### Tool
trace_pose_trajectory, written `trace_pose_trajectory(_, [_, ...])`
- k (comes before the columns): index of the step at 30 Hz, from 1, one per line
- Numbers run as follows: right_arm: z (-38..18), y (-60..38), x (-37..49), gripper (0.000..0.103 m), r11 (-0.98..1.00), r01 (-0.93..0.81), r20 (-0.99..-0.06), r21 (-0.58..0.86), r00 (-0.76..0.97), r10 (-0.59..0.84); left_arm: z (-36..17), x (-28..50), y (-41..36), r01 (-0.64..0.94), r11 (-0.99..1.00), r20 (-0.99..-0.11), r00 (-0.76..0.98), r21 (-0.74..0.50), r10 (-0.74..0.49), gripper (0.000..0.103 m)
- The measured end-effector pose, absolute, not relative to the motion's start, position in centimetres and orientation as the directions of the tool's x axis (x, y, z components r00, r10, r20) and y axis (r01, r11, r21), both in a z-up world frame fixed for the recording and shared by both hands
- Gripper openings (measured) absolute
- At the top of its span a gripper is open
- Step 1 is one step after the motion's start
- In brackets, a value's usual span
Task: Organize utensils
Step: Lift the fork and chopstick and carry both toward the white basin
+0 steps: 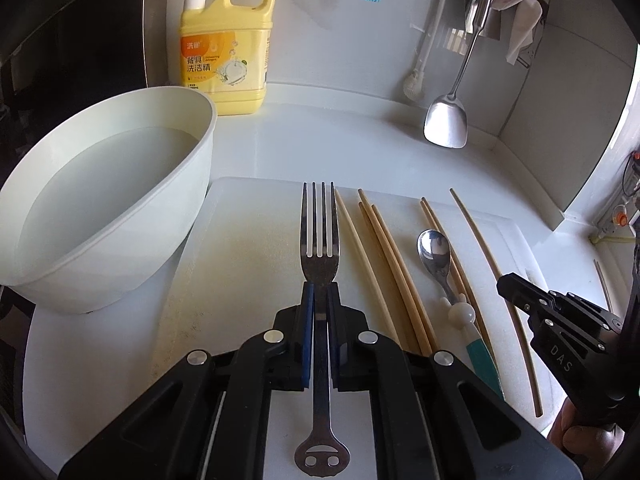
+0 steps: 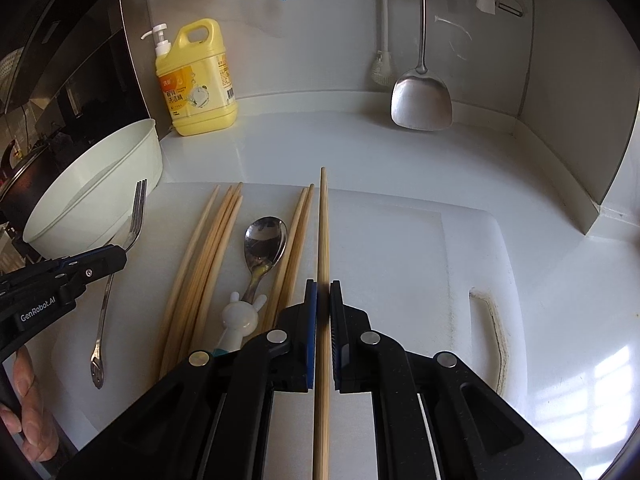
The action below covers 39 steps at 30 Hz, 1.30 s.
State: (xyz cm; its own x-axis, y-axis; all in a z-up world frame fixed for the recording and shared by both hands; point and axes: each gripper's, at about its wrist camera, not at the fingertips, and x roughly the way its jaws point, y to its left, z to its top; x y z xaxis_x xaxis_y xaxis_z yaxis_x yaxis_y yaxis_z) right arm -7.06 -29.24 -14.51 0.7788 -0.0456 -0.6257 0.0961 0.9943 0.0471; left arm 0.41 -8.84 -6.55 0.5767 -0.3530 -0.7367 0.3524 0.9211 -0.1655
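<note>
Utensils lie in a row on a white cutting board that sits on a pale tabletop, and two have been picked out at once. The left tongs are closed on the neck of a steel fork, its tines pointing toward the board's far edge and its handle running back between the jaws. The right tongs are closed on a single wooden chopstick, held lengthwise with its tip toward the far edge, just right of the others.

Still on the board, between the two held pieces, are loose chopsticks and a small spoon with a white figurine handle. A white basin holding water stands at the board's left edge, a yellow detergent bottle stands at the tabletop's back edge, and a metal spatula hangs on the wall at the back right.

The step in hand looks like sorting by kind: both pieces are gripped and seem ready to be carried. No rack or holder is visible, so where they belong cannot be told. The next move likely calls for a level lift, so the long chopstick does not swing or pivot in its narrow grip.
</note>
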Motion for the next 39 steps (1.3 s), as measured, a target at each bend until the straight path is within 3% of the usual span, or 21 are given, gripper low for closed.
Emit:
trace_pose_trajectory(31, [-9.8,-25.9,-9.0,0.006,0.997,-0.028,-0.487,0.077,0.871,0.062,-1.2,-1.5,-4.6,0.303,0.932,-0.621,0.696,-0.200,-0.360,0.007])
trace_pose_trajectory(33, [-9.2,-25.3,-8.7,0.006,0.997,-0.032,-0.482,0.074,0.874,0.063,-0.9,-1.2,-4.0,0.300,0.932,-0.614,0.703,-0.203,-0.360,0.001])
trace_pose_trajectory(39, [-7.4,-23.0,-7.5,0.006,0.998,-0.025,-0.477,0.057,0.877,0.049,0.9,0.3,-2.8,0.350,0.917,-0.581,0.713,-0.190,-0.393,0.001])
